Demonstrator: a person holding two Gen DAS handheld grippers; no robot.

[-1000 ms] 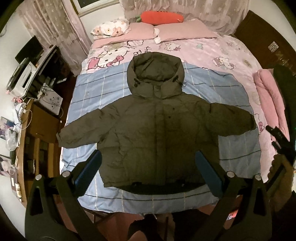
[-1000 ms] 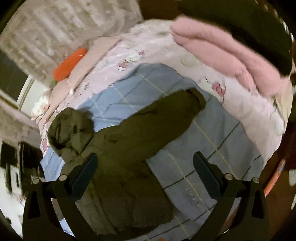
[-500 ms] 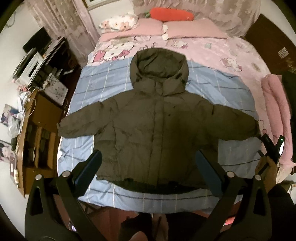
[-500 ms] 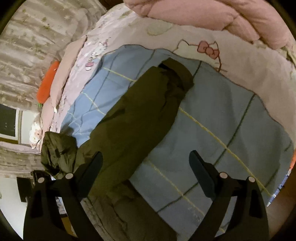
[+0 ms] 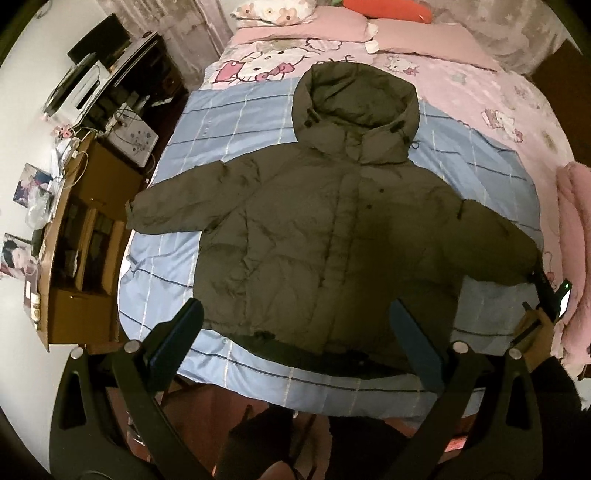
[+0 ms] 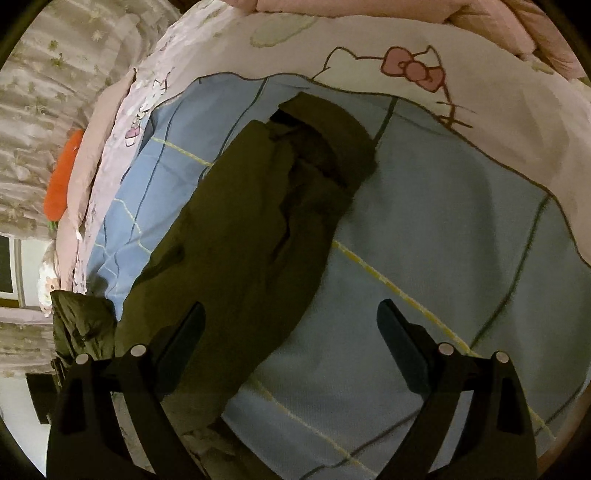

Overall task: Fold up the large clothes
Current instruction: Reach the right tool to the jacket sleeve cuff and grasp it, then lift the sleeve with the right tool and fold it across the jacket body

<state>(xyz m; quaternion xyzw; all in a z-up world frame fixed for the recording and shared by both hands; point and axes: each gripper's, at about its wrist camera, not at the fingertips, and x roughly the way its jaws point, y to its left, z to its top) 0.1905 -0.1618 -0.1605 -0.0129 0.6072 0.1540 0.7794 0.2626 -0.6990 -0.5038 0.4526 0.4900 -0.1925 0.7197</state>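
On the bed (image 5: 236,122) I see a dark olive hooded jacket (image 5: 332,236) lying flat, front up, on a blue checked blanket (image 5: 229,110), its hood (image 5: 354,99) toward the pillows (image 5: 314,26) and both sleeves spread out to the sides. Its hem sits near the foot edge of the bed, closest to me.

My left gripper (image 5: 295,339) hangs above that hem with its fingers (image 5: 177,343) spread wide and nothing between them; from this view I cannot tell any contact with the cloth.

My right gripper (image 6: 291,343) is over the jacket's sleeve (image 6: 258,229) at the side of the bed, fingers (image 6: 402,350) likewise wide apart and holding nothing. From its camera the sleeve runs diagonally across the blanket, with the cuff (image 6: 332,129) at the far end, close to the edge where the blue cloth meets the pink cartoon-cat sheet (image 6: 480,122). One finger overlaps the sleeve in the picture, the other is over bare blanket. In the left camera that gripper (image 5: 550,299) shows just beside the sleeve end.

Beyond the pillows lies an orange carrot-shaped cushion (image 5: 384,9). A rolled pink quilt (image 5: 576,240) lies along one edge of the bed. Beside the opposite edge stands a wooden counter (image 5: 66,295) cluttered with photos and small items.
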